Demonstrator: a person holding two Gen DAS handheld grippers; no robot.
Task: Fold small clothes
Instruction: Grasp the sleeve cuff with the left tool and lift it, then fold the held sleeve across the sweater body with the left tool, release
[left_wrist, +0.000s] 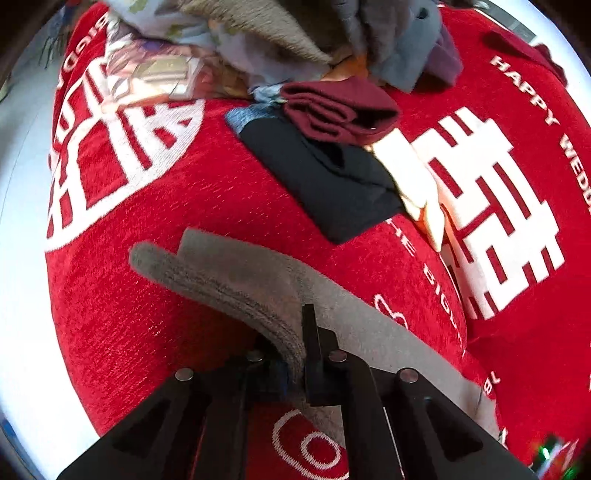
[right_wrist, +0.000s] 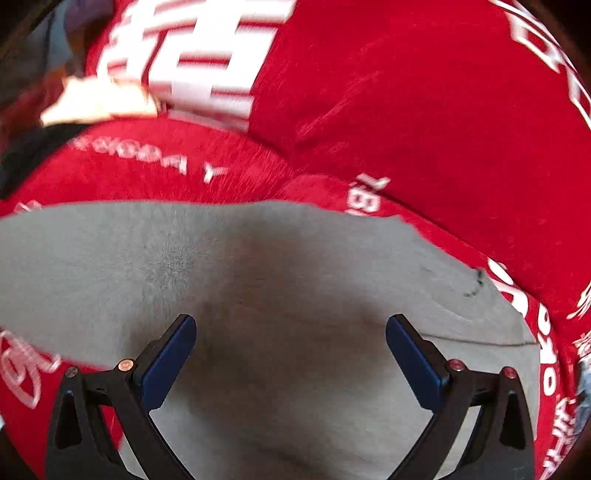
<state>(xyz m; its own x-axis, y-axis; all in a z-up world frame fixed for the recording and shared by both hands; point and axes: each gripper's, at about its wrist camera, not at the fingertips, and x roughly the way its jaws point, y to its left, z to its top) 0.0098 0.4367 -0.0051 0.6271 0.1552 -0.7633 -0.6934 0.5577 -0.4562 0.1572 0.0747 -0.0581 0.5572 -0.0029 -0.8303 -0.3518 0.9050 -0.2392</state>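
A grey garment (left_wrist: 258, 280) lies on the red cloth in front of me. My left gripper (left_wrist: 301, 354) is shut on its near edge, which is lifted and curls over the fingers. In the right wrist view the same grey garment (right_wrist: 258, 266) spreads flat across the lower frame. My right gripper (right_wrist: 291, 350) is open, its blue-padded fingers (right_wrist: 173, 354) wide apart just above the grey fabric, holding nothing.
A red cloth (left_wrist: 166, 206) with white characters and lettering covers the surface. Folded pieces lie behind: a black one (left_wrist: 332, 184), a maroon one (left_wrist: 340, 110) and a cream one (left_wrist: 417, 192). A heap of unfolded clothes (left_wrist: 295, 37) sits at the back.
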